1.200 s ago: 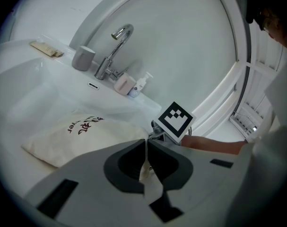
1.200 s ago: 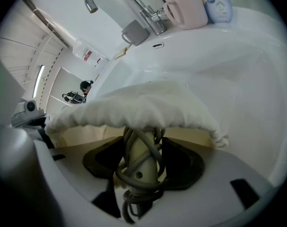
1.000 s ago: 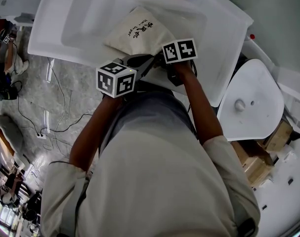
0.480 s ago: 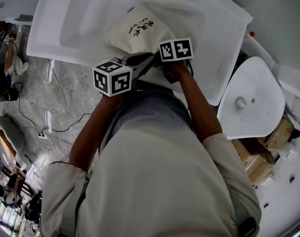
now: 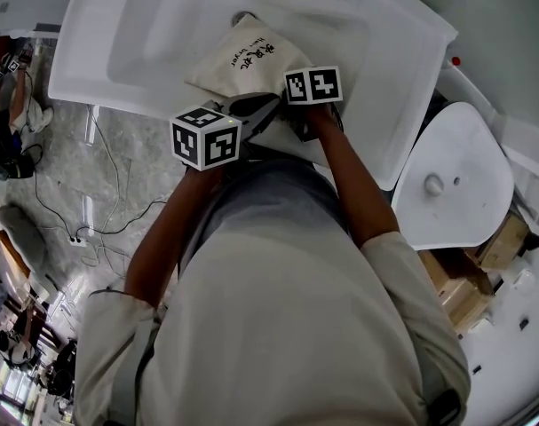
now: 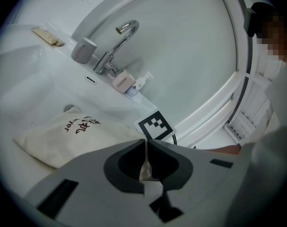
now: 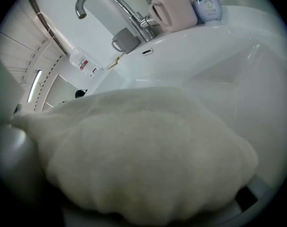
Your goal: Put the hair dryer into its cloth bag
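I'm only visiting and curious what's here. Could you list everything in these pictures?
cream cloth bag with dark red print: one, cream, lying on the washbasin
white washbasin: one, white, in front of the person
curved chrome faucet: one, silver, at the basin's back
grey cup: one, grey, beside the faucet
pink cup: one, pink, by the faucet's other side
white bottle with blue label: one, next to the pink cup
white toilet lid: one, white, right of the basin
left gripper: one, grey, shut on the bag's edge
right gripper: one, jaws just closing, bag between them, grip unclear
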`<move>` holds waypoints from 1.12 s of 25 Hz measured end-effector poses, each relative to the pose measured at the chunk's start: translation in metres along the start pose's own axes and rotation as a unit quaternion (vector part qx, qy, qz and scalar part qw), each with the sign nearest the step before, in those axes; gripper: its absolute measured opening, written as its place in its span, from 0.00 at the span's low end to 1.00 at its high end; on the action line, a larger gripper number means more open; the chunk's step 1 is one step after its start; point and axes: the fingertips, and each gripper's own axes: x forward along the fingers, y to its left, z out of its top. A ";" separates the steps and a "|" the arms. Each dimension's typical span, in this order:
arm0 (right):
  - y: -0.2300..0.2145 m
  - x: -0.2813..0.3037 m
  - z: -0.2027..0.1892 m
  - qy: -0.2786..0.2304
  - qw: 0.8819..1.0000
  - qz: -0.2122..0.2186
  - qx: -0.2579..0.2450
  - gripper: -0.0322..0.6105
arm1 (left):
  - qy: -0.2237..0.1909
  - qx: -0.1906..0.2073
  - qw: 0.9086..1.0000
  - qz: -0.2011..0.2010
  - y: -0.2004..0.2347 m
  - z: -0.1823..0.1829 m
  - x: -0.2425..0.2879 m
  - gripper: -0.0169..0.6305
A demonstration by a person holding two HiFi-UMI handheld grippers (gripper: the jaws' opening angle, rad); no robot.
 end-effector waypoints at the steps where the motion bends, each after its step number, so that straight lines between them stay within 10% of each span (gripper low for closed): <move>1: -0.001 0.002 -0.001 -0.001 1.000 0.001 0.000 0.36 | 0.001 -0.006 1.000 0.000 0.002 -0.001 0.001 0.06; 28: -0.009 -0.022 -0.003 -0.040 0.999 0.014 0.013 0.28 | 0.029 0.034 0.998 0.042 0.011 -0.017 0.001 0.08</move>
